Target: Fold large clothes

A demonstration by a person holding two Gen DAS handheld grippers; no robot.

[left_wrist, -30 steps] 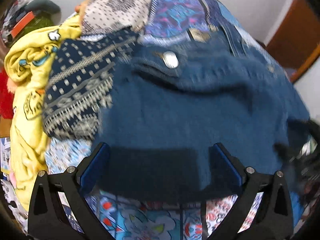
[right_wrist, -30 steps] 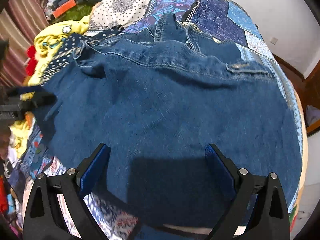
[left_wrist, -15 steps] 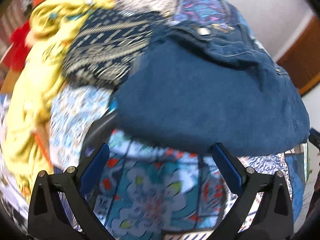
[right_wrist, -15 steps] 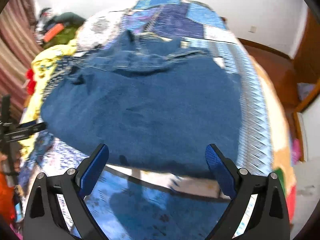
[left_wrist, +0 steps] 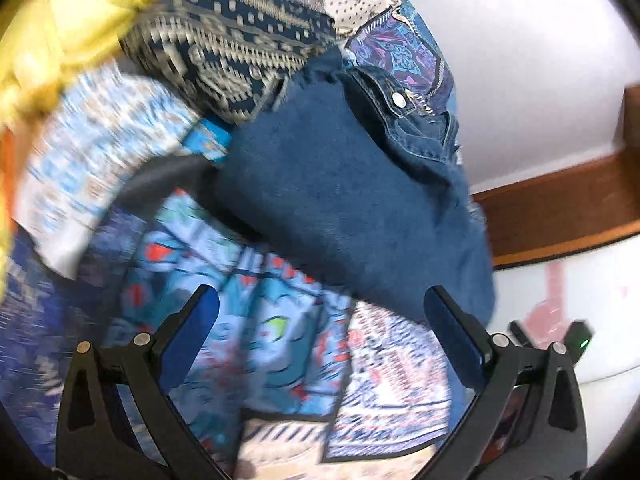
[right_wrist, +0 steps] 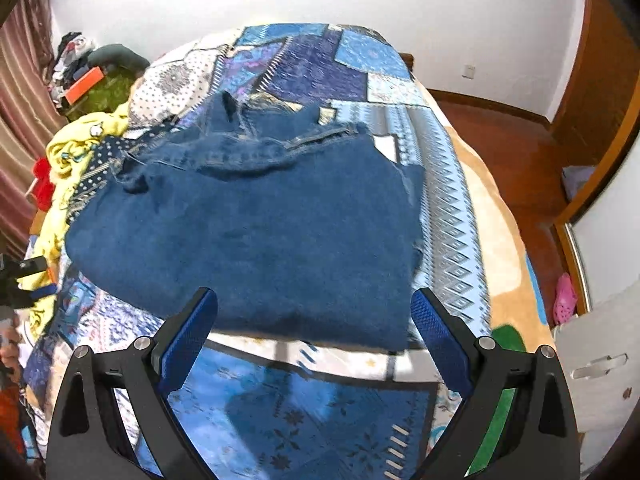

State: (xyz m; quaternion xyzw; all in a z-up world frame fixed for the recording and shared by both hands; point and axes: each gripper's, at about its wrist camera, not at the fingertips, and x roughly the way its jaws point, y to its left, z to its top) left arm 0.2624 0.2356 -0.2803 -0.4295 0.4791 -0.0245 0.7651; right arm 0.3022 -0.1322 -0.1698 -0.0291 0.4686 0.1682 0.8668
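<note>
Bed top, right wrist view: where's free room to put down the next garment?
Free: the patchwork bedspread beyond the folded blue denim garment toward the white wall, the strip along its right side, and the near blue patch between the right tongs. Crowded: left edge, with the yellow garment and the navy patterned cloth.

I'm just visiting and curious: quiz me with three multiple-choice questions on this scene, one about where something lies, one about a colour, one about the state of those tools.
1. Where does the denim garment lie?
A. on the patchwork bedspread
B. on the wooden floor
C. draped on a chair

2. What colour is the crumpled cloth left of the denim?
A. green
B. yellow
C. white

3. How are the right gripper and left gripper?
A. both clamped on denim
B. one shut, one open
C. both open, holding nothing

Answers: 1 A, patterned quilt shows all around it; 2 B, it is bright yellow; 3 C, the blue fingers stand wide apart with nothing between.
</note>
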